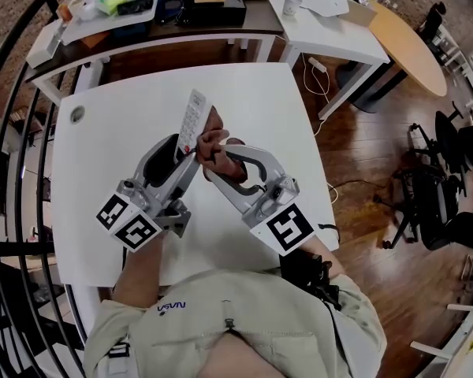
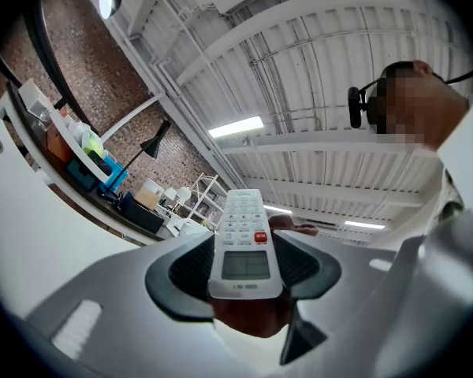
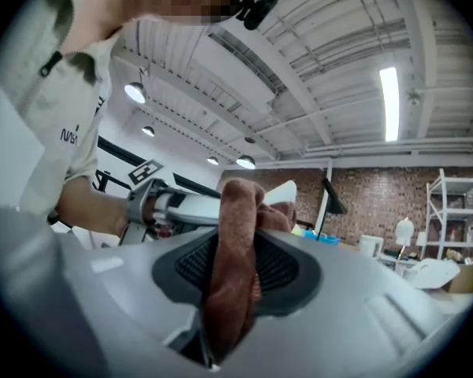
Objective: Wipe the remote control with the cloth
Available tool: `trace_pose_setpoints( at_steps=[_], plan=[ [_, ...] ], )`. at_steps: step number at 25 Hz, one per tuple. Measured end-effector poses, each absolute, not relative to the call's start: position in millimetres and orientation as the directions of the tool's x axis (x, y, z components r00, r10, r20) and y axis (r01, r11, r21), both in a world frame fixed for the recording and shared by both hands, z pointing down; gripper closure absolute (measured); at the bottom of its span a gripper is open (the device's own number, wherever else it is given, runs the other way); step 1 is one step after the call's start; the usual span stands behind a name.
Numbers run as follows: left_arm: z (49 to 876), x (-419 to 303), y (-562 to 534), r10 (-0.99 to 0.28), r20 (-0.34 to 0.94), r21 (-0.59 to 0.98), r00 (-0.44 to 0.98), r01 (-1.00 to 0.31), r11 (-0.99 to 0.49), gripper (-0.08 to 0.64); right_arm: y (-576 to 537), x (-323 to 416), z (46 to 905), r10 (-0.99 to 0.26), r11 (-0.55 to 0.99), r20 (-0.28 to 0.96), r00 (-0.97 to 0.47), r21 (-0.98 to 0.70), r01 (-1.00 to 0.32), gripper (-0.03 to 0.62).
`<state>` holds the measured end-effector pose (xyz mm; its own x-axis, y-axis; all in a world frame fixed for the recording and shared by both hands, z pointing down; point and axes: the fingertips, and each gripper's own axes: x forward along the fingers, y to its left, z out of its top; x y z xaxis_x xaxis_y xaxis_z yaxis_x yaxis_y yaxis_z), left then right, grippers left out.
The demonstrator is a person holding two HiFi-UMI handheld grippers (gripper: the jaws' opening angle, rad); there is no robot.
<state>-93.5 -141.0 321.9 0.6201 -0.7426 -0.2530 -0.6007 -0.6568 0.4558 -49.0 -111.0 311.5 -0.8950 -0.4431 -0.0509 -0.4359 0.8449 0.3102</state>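
My left gripper (image 1: 186, 150) is shut on the lower end of a white remote control (image 1: 194, 118), which sticks up and away over the white table (image 1: 110, 132). In the left gripper view the remote control (image 2: 243, 246) lies between the dark pads with its screen and red button facing the camera. My right gripper (image 1: 214, 154) is shut on a brown cloth (image 1: 210, 140), bunched against the remote's right side. The cloth (image 3: 235, 266) hangs as a folded strip between the pads in the right gripper view, with the remote's white tip (image 3: 280, 194) behind it.
A dark desk (image 1: 173, 26) crowded with boxes and trays runs along the table's far edge. A second white table (image 1: 331, 34) and a round wooden one (image 1: 414, 46) stand at the far right. Black chairs (image 1: 437, 187) sit on the wooden floor to the right.
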Motion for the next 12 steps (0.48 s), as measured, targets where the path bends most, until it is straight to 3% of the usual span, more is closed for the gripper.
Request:
trace_pose_setpoints(
  at_steps=[7,12],
  plan=[
    [318.9,-91.4,-137.7,-0.695,-0.305,0.509,0.65,-0.506,-0.697,0.318,-106.5,-44.3,306.4,-0.396,0.879,-0.066,-0.916,0.262,-0.399,0.477],
    [315.6,-83.6,-132.0,-0.641,-0.345,0.522,0.686,-0.427,-0.738,0.318,-135.3,-9.7,271.2,-0.527,0.792,-0.191,-0.828,0.241,-0.56,0.477]
  ],
)
